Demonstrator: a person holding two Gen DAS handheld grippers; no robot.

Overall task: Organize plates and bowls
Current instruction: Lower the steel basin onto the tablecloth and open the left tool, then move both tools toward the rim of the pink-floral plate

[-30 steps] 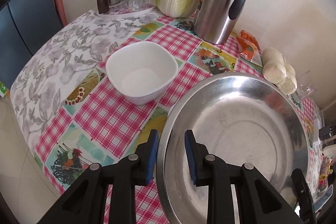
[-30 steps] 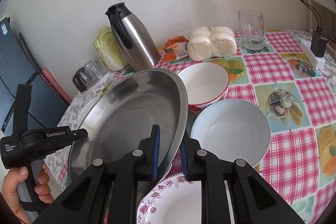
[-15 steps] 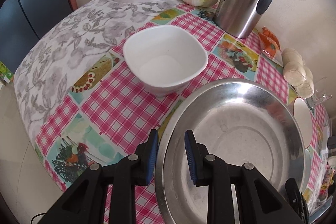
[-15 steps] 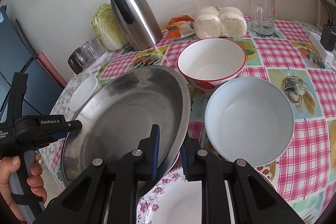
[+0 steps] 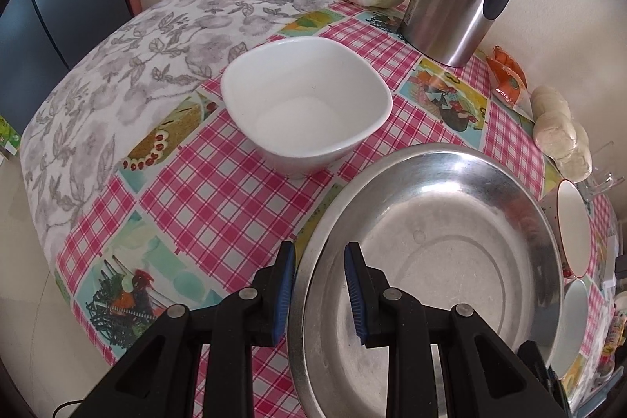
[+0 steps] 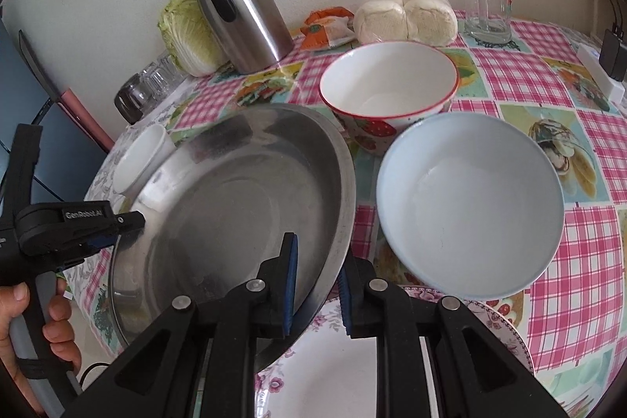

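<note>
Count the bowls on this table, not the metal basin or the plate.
3. A white squarish bowl left of the steel basin, a red-rimmed strawberry bowl behind it near the buns, and a pale blue bowl on its right. Others may be hidden.

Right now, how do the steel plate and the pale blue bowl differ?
The steel plate is shiny metal, wide and shallow; the pale blue bowl is matte, deeper and narrower. The plate is tilted, its rim between the fingers of both the left gripper and the right gripper; the bowl sits ungripped on the table. Both are round and empty.
</note>
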